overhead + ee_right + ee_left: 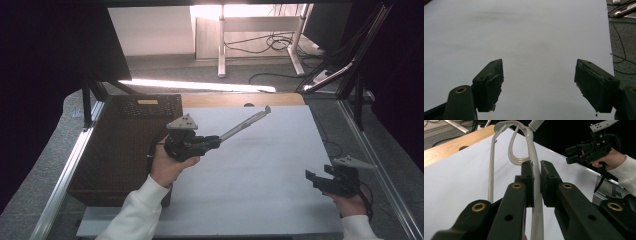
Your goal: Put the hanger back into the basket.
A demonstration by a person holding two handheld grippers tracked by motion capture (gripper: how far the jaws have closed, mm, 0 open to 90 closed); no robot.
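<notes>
The left gripper [216, 140] is clamped tight on a pair of clear plastic tongs [245, 122], its jaws pinching one arm of them. The tongs stick out past the jaws, up and away from the hand, lifted off the white sheet [250, 170] that covers the table. In the left gripper view the tongs [534, 170] run between the two pads [527, 177], the second arm curving off to one side of the jaws and meeting the first at the far end.

Behind that hand sits a dark woven basket [125, 145], close by its wrist.

The right gripper [316, 179] hovers low over the sheet well apart from the tongs, its jaws spread wide with nothing between them; its own view looks past the pads [491, 85] at bare sheet [536, 45].
</notes>
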